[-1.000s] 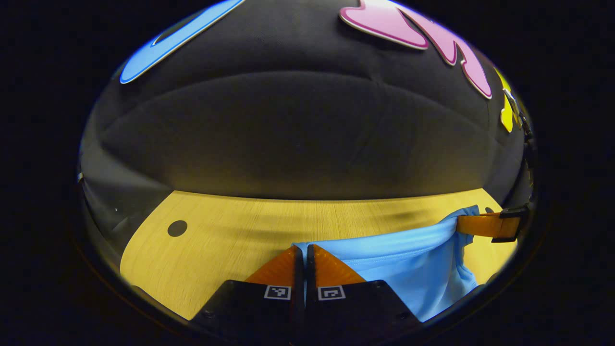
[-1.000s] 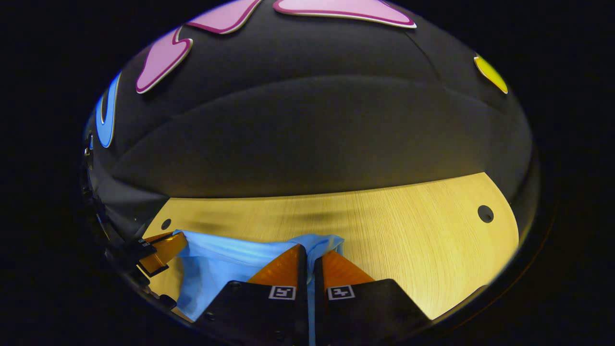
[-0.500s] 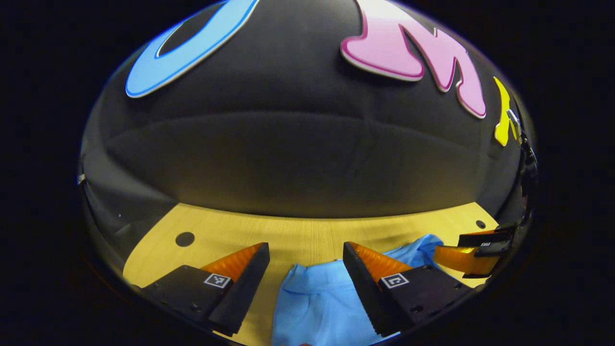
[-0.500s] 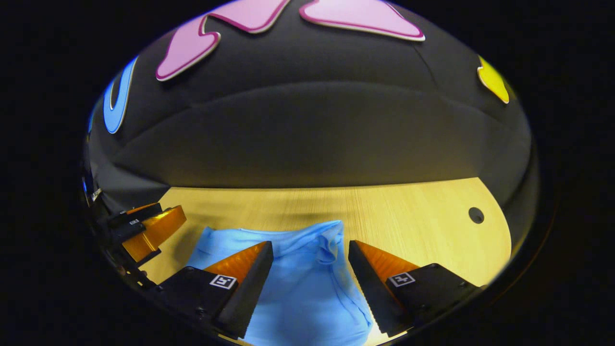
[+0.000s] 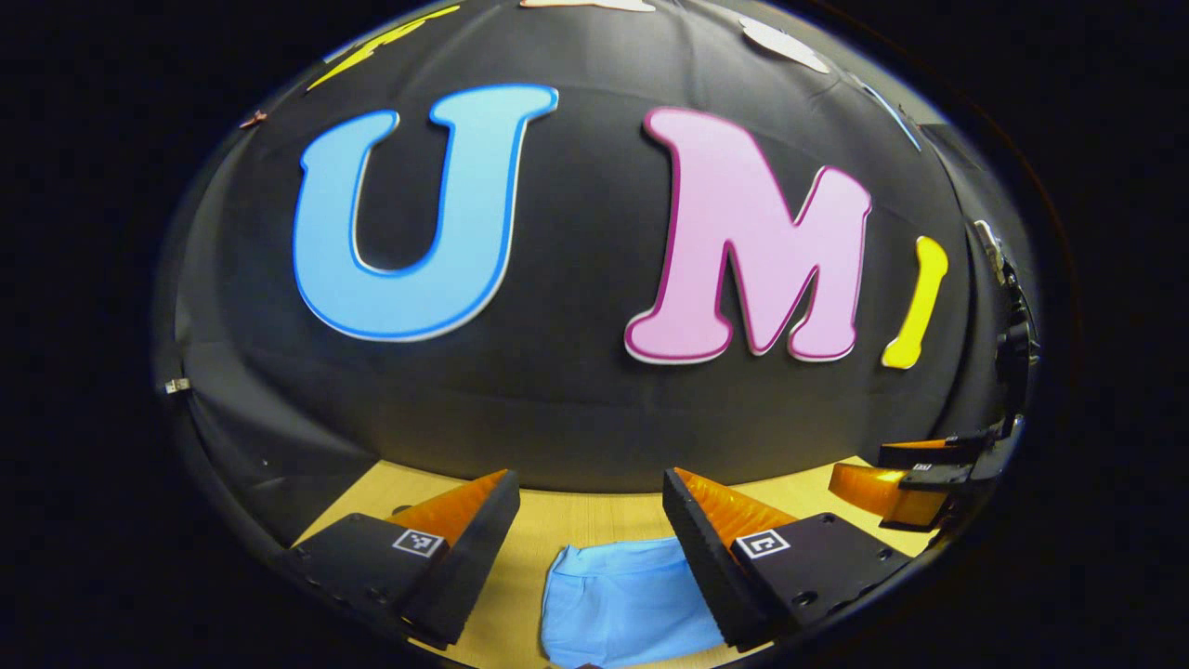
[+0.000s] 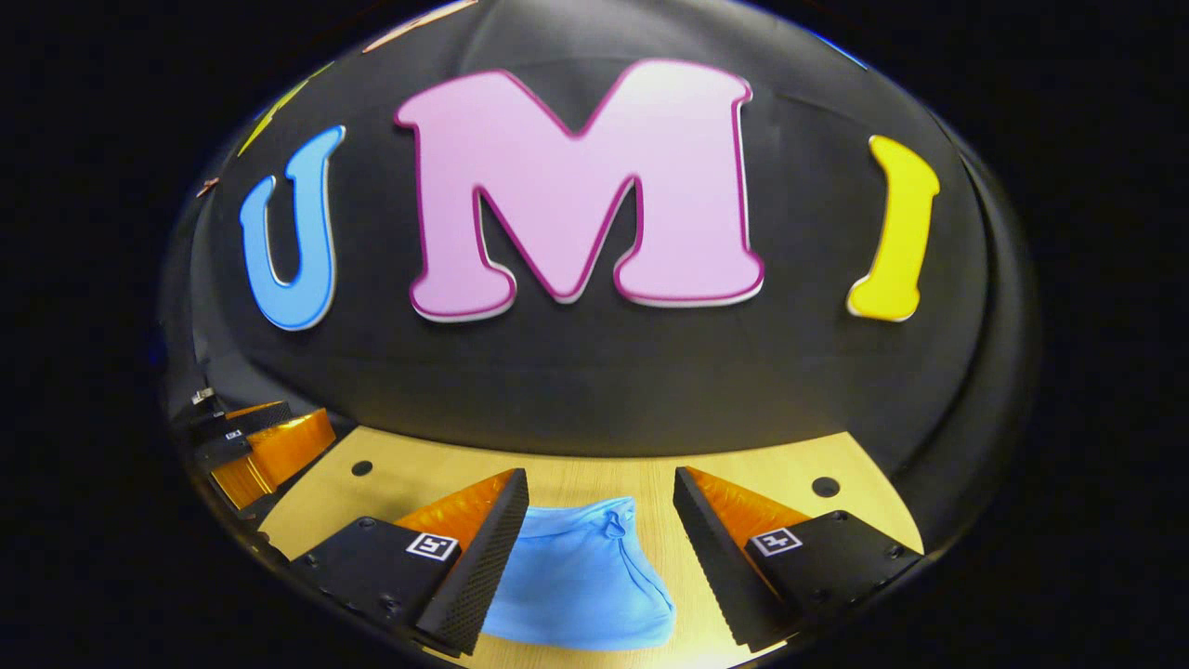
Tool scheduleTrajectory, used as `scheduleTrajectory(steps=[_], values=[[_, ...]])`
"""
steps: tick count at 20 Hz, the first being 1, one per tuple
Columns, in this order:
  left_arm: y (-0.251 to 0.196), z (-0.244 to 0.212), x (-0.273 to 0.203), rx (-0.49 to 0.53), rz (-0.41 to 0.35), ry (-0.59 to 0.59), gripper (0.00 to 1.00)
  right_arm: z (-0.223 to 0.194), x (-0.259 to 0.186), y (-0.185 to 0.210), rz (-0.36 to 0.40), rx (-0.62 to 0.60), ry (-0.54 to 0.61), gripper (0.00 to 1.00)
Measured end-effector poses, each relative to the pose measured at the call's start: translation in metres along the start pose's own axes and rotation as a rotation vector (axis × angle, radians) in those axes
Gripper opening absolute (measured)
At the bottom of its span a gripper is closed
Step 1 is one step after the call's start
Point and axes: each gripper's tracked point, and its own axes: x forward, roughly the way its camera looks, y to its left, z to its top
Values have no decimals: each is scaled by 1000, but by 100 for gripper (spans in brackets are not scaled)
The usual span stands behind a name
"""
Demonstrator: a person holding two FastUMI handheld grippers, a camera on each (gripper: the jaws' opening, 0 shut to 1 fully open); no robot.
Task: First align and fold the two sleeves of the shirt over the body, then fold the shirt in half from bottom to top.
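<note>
Item 1, left gripper (image 5: 590,520): we log it raised over the table, fingers spread wide apart and holding nothing. In the right gripper view it sits at the far left edge (image 6: 269,446), off the table's near corner; we cannot tell its spread from there.

Item 2, right gripper (image 6: 599,516): we log it likewise lifted, fingers wide apart, nothing between them touching either one. In the left gripper view it appears at the far right edge (image 5: 906,478), above the table's end.

Item 3, shirt (image 6: 581,581): light blue, lying as a compact folded bundle on the table, seen through the gap of each gripper's fingers and apart from both. Its far edge runs roughly straight across; a small pucker marks the top right corner in the right gripper view. In the left gripper view (image 5: 627,599) its left side edge is rounded.

Item 4, table (image 6: 771,465): pale wood, with small dark round holes near its far corners. We note a bare strip between the shirt's far edge and the black cloth wall (image 6: 594,390), and bare wood to either side of the bundle.
</note>
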Motion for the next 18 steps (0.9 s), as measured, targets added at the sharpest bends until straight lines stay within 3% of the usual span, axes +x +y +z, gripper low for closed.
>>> scheduleTrajectory(steps=[8, 18], values=[[13, 51, -124, -6, -10, -103, 98, 28, -138, 5, -33, 19, -88, 98], [6, 26, -275, 11, -94, -119, 98, -4, -271, 21, -59, 40, -91, 98]])
